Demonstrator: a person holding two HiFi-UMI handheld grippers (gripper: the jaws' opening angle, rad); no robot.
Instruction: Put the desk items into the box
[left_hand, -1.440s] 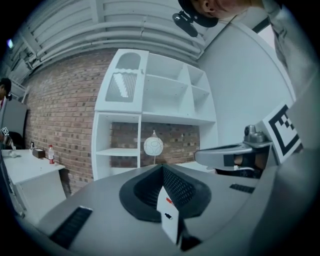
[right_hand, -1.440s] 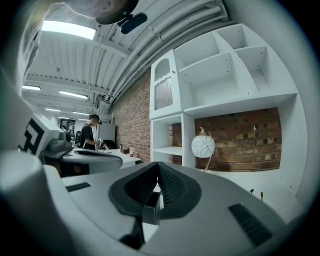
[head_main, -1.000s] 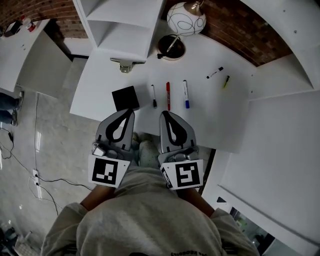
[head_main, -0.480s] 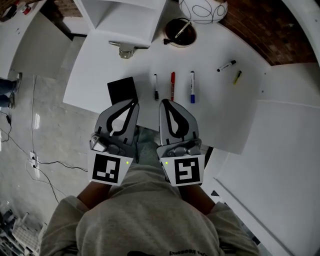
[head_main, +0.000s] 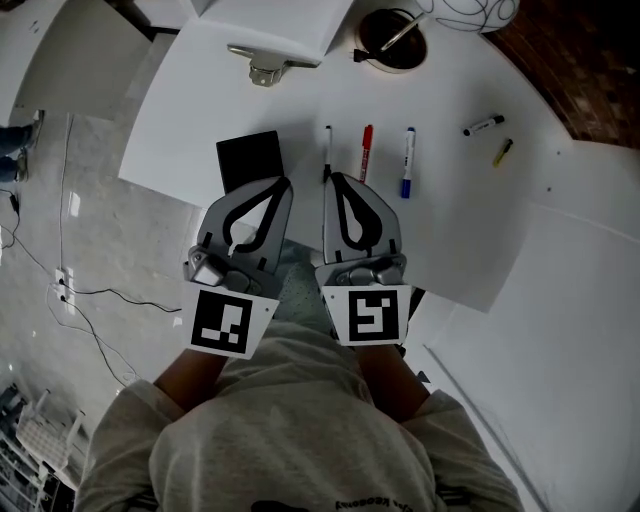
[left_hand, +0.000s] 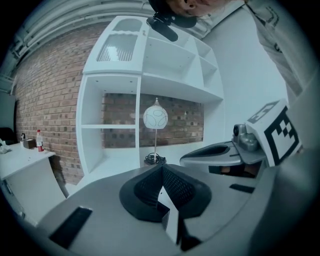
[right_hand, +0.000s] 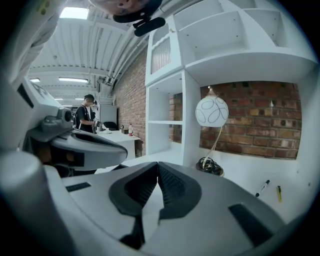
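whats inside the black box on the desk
No item shows in the black box: in the head view it looks plain dark. The left tongs cover its near corner, so that part is hidden.

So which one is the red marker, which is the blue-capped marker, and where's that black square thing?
red marker (head_main: 365, 153), head view, middle of its body.
blue-capped marker (head_main: 408, 158), head view, middle of its white barrel.
black square thing (head_main: 248, 158), head view, centre of its visible top face.
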